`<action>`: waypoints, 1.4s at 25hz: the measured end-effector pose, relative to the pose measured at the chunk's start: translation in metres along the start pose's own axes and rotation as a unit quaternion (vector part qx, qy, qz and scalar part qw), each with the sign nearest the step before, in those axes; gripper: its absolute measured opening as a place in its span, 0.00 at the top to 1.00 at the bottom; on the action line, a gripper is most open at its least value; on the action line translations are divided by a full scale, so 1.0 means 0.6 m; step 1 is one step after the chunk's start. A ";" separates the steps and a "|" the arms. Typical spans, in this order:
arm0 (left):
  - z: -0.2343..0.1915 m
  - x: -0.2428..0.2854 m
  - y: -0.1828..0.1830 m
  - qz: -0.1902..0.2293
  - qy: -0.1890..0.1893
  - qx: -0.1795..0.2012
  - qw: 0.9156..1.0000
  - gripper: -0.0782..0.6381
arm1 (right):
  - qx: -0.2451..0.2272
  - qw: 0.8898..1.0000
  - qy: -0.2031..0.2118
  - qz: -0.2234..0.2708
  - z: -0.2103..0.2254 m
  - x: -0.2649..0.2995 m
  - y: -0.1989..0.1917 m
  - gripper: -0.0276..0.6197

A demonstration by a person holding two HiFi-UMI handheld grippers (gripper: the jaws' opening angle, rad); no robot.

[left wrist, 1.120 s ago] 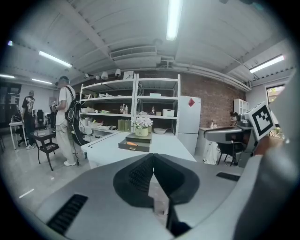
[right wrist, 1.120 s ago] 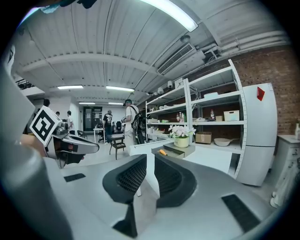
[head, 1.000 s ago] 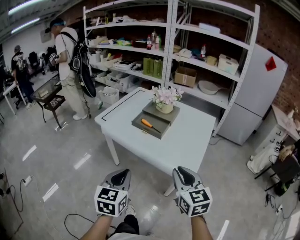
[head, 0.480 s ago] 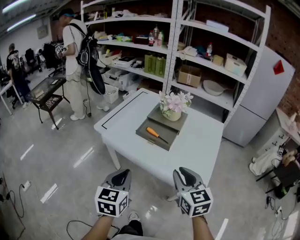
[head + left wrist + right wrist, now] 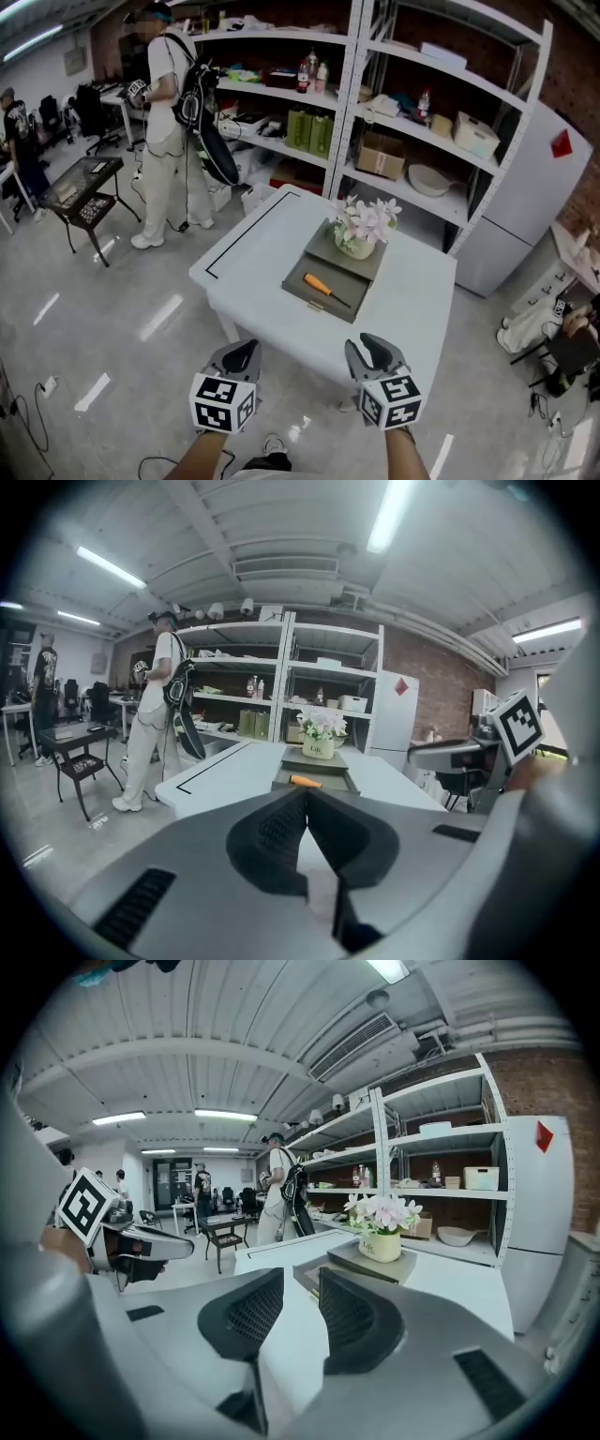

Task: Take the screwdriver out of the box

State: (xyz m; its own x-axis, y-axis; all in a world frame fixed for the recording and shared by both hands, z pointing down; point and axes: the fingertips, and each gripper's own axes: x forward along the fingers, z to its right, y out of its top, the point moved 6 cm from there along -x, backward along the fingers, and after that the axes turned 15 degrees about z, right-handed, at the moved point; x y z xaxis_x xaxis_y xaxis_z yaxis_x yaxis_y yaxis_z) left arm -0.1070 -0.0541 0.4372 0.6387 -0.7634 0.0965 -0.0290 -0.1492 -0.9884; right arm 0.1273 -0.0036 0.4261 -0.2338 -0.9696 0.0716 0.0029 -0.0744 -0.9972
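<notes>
An orange-handled screwdriver (image 5: 319, 285) lies in an open grey box (image 5: 302, 294) on the white table (image 5: 253, 258); in the left gripper view the screwdriver (image 5: 305, 781) shows just past the jaw tips. A pot of pink flowers (image 5: 362, 228) stands on the box's rear part. Both grippers hang short of the table's near edge, touching nothing. My left gripper (image 5: 242, 356) is shut, its tips meeting (image 5: 305, 795). My right gripper (image 5: 371, 352) is opening, with a gap and nothing between the fingers (image 5: 300, 1288).
A person with a backpack (image 5: 178, 103) stands at the left by the white shelving (image 5: 352, 84). A grey fridge (image 5: 525, 197) is to the right, a small dark side table (image 5: 80, 192) far left, and cables (image 5: 37, 394) lie on the floor.
The table and box have come nearer and lower in the head view as both grippers moved forward. The right jaws have parted a little. The person at the shelves has shifted.
</notes>
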 end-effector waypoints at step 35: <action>-0.144 0.239 0.011 -0.016 0.003 -0.006 1.000 0.89 | -0.021 0.986 0.095 -0.139 0.101 0.314 -0.047 0.69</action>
State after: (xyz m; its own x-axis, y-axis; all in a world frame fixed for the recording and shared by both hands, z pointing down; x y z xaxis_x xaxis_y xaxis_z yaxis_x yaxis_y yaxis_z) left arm -0.0820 -0.2190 0.4546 0.6352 -0.7614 0.1294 -0.0172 -0.1814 -0.9833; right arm 0.1418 -0.1984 0.4687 -0.3970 -0.8520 0.3413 -0.1263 -0.3177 -0.9398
